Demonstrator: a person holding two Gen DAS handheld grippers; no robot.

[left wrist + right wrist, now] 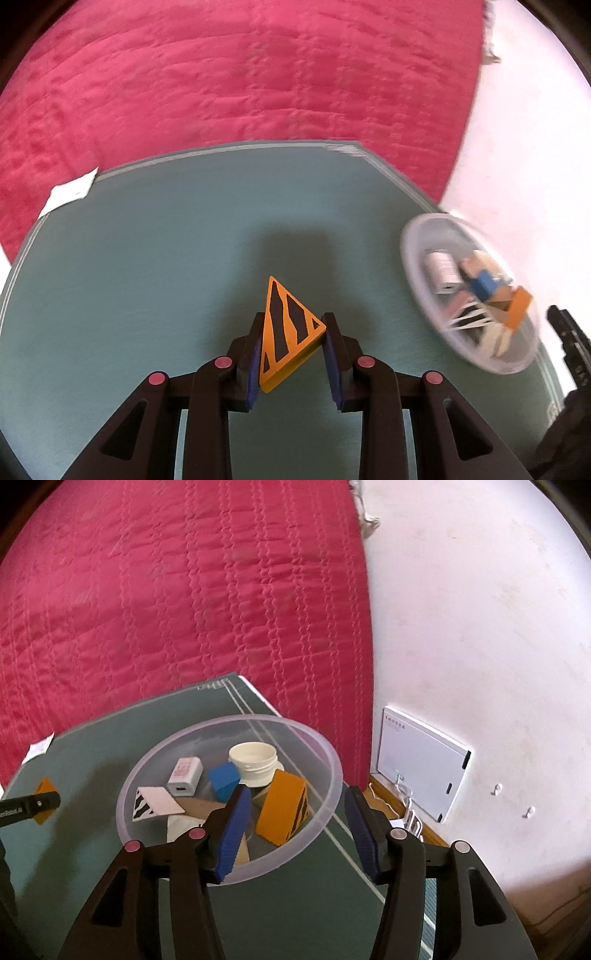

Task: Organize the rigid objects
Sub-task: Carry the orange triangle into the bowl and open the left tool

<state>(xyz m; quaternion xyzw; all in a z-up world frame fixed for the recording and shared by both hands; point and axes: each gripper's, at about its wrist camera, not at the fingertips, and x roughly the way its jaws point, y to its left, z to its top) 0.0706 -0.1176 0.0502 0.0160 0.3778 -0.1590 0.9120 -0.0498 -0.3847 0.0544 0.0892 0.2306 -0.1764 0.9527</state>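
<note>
**Last wedge between our left fingers, bowl waiting on the right**

On the green mat (155, 258), between the blue pads of our left gripper (291, 350), sits an orange triangular block (286, 332) with black stripes. The pads stand close on either side of it, the right one touching a corner. Whether they are truly pressing, or whether the block is lifted off the mat, we cannot tell from these views.

Over to our right lies the clear plastic bowl (413, 251), blurred in the left view and sharp in the right one. Our right gripper (295, 823) has its jaws spread wide, one finger inside the bowl and the other outside, the rim passing between them without being pinched. Inside we see a white jar (255, 762), a blue cube (223, 781), a small white charger (184, 777), a larger orange striped wedge (282, 806) and a white striped wedge (153, 803).

We judge the block to be stiff, light and smooth-painted, so it will not deform but may slip or pivot. Its sloping edges give the pads poor purchase: squeezing against a corner could twist it out. We would rather hold it across two flat, parallel faces, or low and deep in the pads.

The bowl looks thin and light; it could slide when the block drops in, so steadying its rim makes sense.
</note>
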